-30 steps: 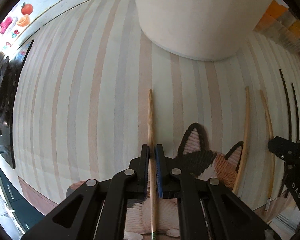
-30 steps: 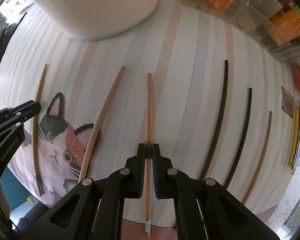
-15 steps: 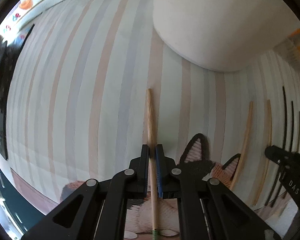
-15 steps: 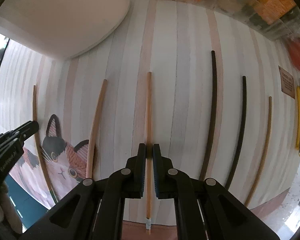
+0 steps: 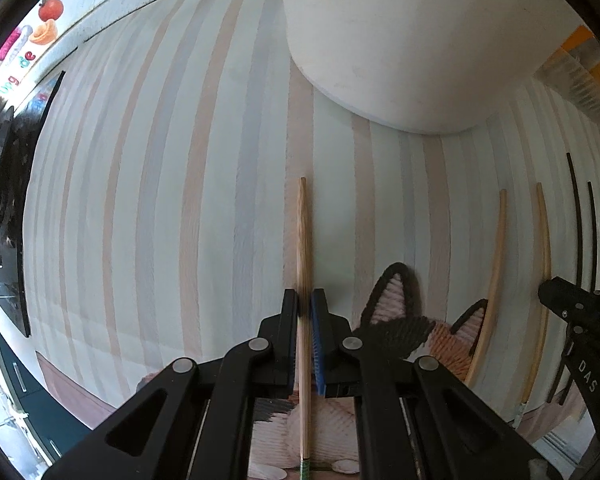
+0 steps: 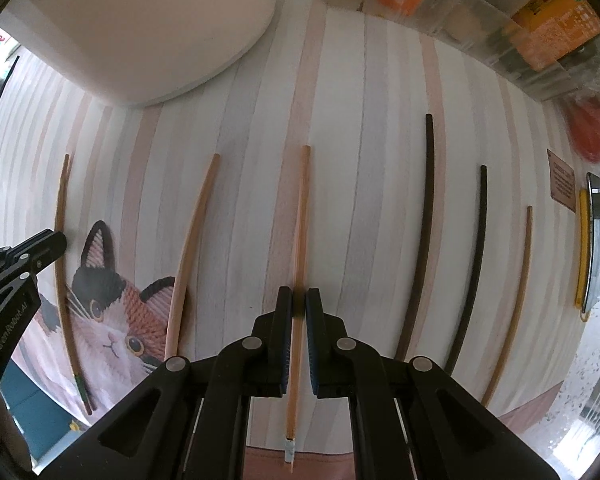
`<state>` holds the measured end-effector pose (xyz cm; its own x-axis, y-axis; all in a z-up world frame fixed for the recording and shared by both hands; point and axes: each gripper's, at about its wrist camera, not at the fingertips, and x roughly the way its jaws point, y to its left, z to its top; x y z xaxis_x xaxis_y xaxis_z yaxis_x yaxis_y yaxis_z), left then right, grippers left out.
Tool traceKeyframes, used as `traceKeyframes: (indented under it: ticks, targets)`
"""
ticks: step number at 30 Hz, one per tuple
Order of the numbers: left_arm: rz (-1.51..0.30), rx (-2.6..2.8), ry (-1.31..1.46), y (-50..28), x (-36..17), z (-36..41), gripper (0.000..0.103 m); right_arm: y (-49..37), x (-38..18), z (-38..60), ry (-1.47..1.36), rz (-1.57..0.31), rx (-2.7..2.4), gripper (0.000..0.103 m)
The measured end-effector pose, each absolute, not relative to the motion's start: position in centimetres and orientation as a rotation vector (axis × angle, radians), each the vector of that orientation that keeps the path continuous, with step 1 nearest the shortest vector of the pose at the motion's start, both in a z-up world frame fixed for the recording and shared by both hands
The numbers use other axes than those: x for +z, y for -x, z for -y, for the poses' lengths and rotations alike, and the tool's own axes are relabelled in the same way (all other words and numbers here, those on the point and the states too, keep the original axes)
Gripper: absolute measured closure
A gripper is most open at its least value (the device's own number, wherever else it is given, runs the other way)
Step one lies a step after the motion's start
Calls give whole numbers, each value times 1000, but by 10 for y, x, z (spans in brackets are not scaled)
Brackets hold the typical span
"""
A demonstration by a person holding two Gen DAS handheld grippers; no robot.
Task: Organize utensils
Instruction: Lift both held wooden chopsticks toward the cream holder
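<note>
We have one chopstick per gripper. Left gripper (image 5: 305, 300) is clamped tight on a light wooden chopstick with a green tip (image 5: 303, 248), held lengthwise between the pads, just above the mat. Right gripper (image 6: 299, 300) is clamped the same way on a wooden chopstick with a pale tip (image 6: 300, 216).

Loose on the mat: another wooden chopstick (image 6: 192, 248) between the two held ones, two dark chopsticks (image 6: 420, 232) and a thin brown one (image 6: 514, 300) further right, all roughly parallel and apart from each other.

Surface is a pastel-striped placemat (image 5: 160, 200) with a calico cat print (image 6: 108, 320) at its near edge. A big white round container (image 5: 400, 40) stands on its far side. Clear bins with orange packets (image 6: 540, 28) line the back right; fruit stickers (image 5: 48, 20) sit on the wall at far left.

The held sticks' near ends run behind the gripper bodies; only the tips poke out below. Objects at the right edge are blurred, so we can't name them.

Versus a second ago: both grips are unchanged, the view has drifted slightly sideways across the mat, and the loose sticks are where they were.
</note>
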<state>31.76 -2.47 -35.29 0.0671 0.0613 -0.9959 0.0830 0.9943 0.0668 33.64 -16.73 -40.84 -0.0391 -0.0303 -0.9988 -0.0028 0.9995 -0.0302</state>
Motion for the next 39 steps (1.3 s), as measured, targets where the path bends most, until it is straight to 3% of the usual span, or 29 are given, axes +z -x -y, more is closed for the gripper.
traceKeyframes:
  ticks: [8, 17, 25, 30, 39]
  targets:
    - [-1455, -11, -116, -297, -337, 25, 99, -292, -404, 168, -77, -1543, -26, 96]
    - [-1316, 6, -84, -266, -286, 9, 99, -268, -348, 194, -161, -1408, 48, 96]
    - [-1126, 16, 47, -257, -195, -12, 99, -263, -276, 200, -188, -1232, 108, 96]
    - [-954, -7, 120, -265, -117, -16, 99, -266, -202, 201, -238, -1063, 151, 96]
    - [-719, -33, 167, -311, -21, -19, 99, -326, -88, 194, -256, -806, 166, 96]
